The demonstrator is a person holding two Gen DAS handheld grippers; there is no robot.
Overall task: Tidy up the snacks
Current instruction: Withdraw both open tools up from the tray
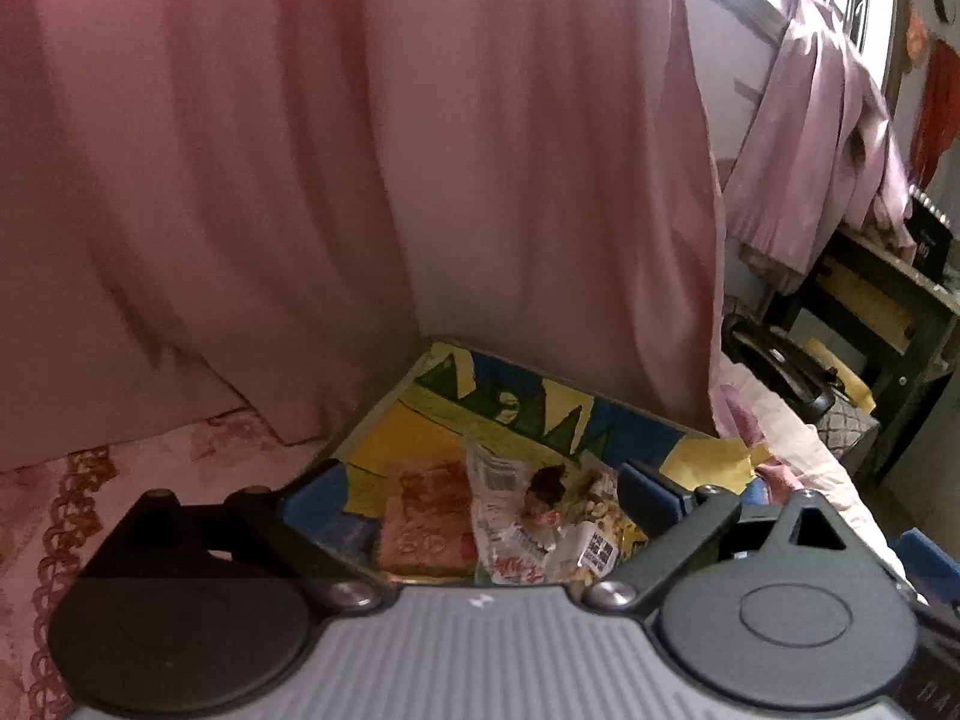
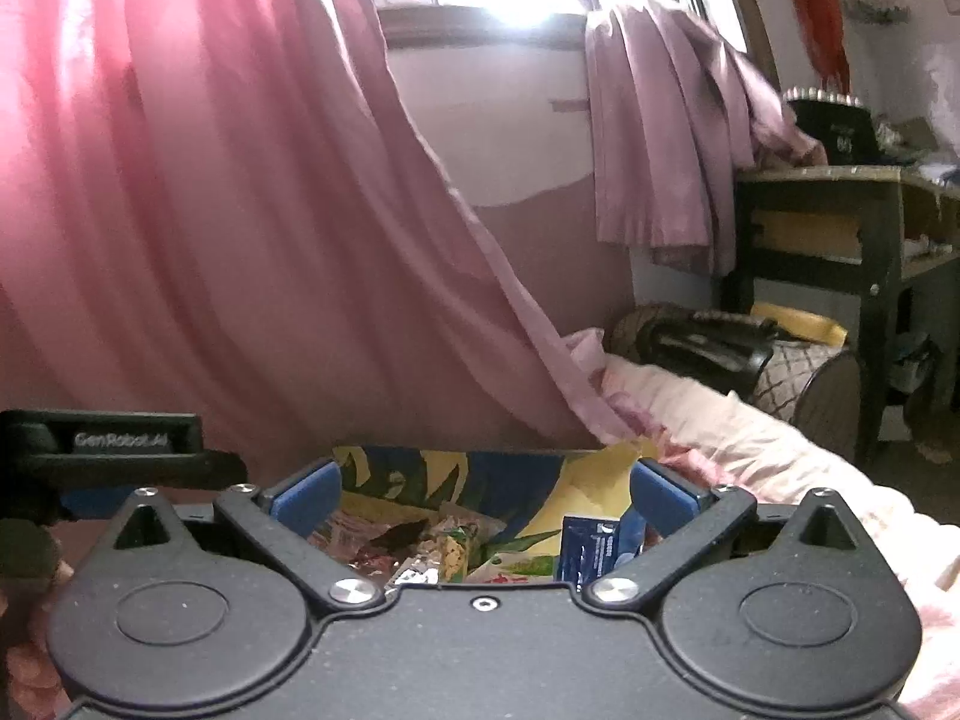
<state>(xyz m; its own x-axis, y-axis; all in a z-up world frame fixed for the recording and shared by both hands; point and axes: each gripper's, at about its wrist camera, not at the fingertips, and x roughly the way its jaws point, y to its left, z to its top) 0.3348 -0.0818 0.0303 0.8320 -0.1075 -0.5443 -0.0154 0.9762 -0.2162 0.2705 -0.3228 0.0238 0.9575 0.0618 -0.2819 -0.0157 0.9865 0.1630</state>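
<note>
A box (image 1: 540, 414) printed in yellow, blue and green lies on the bed against the pink curtain. Inside it are an orange-red snack packet (image 1: 423, 522) and a white crumpled packet (image 1: 528, 531). My left gripper (image 1: 483, 495) hovers above and in front of them, its blue fingers (image 1: 312, 501) wide apart and holding nothing. In the right wrist view the same box (image 2: 576, 480) shows several snack packets (image 2: 420, 546) and a small dark blue carton (image 2: 585, 546). My right gripper (image 2: 485, 495) is open above them, with nothing pressed between its pads.
A pink curtain (image 1: 360, 180) hangs close behind the box. The bed has a pink patterned sheet (image 1: 78, 480) and a pale quilt (image 2: 750, 438). A dark bag (image 2: 708, 354) and a dark wooden table (image 2: 840, 210) stand at the right. The left tool's black body (image 2: 108, 441) is beside my right gripper.
</note>
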